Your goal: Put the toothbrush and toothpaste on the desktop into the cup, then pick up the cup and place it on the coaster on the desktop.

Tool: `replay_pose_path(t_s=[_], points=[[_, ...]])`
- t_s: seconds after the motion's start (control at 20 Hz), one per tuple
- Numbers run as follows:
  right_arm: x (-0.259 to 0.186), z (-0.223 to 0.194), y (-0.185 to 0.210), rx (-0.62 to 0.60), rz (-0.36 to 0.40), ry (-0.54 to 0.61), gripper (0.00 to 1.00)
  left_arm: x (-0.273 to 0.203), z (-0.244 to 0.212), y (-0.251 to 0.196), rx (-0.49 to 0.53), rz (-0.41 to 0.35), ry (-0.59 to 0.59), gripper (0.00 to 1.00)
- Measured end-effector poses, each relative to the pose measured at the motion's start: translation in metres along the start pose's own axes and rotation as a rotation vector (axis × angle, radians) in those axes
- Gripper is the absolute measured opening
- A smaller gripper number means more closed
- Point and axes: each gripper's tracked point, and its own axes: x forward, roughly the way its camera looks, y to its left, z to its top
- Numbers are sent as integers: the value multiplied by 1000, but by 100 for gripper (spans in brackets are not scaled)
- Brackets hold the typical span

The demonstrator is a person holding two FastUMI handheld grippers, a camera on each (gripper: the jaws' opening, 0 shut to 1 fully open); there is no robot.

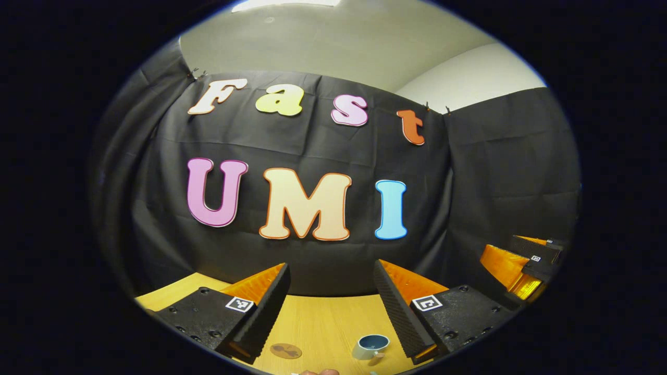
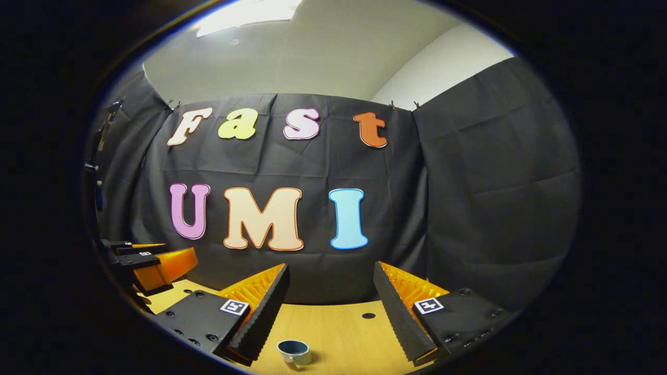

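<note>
Below, cup (image 1: pixel 373 346) upright on desktop (image 1: pixel 323 323), inside unclear; both grippers' jaws wide apart, empty.

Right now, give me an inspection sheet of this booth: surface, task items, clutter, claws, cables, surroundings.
Surface: light wooden desktop, with a small dark hole in it.
Job's things: white cup with blue inside, upright and empty as far as seen; round brown coaster lying apart from it. Toothbrush and toothpaste: nothing seen.
Clutter: nothing seen.
Claws: left claw open, above the desktop, holding nothing; right claw open, holding nothing.
Cables: nothing seen.
Surroundings: black cloth wall behind and beside the desk; pale ceiling above.
</note>
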Motion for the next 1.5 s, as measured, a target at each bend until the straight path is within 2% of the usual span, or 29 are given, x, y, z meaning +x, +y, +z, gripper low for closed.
replay_pose_path(t_s=[0.2,0.4,0.6,0.8,1.1,1.35,1.5], points=[[5,-8,4,4,21,3,99,-9,5,16,29,32,-13,94],[11,-24,7,-11,26,35,99,-13,-2,25,12,32,8,94],[5,-44,25,-11,97,67,99,-19,-2,46,39,67,12,94],[-6,-64,35,-38,127,97,99,-21,-3,58,22,82,12,94],[-22,-131,43,-68,139,248,99,-25,2,80,43,103,-1,94],[-42,-205,50,-122,156,440,100,-27,-4,94,38,115,19,94],[-53,-235,52,-136,156,514,100,-29,-4,101,42,123,19,94]])
